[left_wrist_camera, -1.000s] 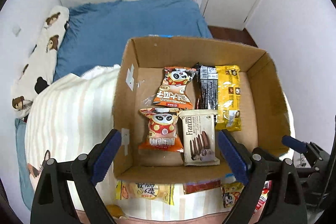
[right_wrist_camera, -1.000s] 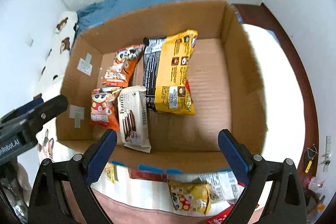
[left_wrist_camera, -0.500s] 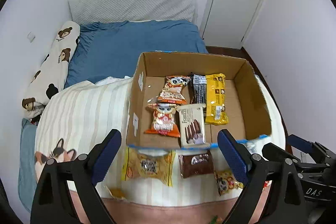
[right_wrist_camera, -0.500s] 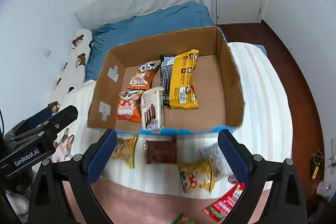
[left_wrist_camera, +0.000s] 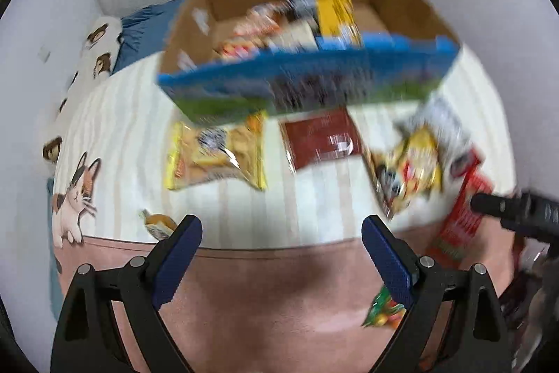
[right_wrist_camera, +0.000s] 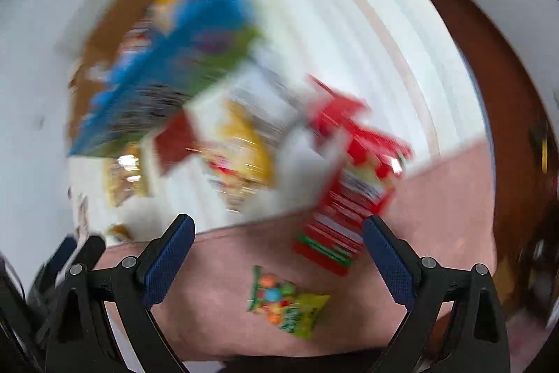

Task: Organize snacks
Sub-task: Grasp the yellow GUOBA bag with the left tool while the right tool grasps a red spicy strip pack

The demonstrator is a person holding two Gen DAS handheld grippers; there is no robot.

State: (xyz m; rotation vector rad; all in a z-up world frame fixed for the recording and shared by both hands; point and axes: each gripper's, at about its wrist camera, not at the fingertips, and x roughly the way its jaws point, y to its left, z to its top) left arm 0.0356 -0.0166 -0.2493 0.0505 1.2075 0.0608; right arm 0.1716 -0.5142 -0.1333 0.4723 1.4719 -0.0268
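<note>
While both views are smeared and the left gripper [left_wrist_camera: 281,254] and right gripper [right_wrist_camera: 277,254] hang released — empty — a reach for the candy bag [right_wrist_camera: 288,301] risks missing it or nudging the red packet [right_wrist_camera: 344,215].

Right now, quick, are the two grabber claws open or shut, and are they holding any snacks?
Left gripper: open, holding nothing.
Right gripper: open, holding nothing.
</note>
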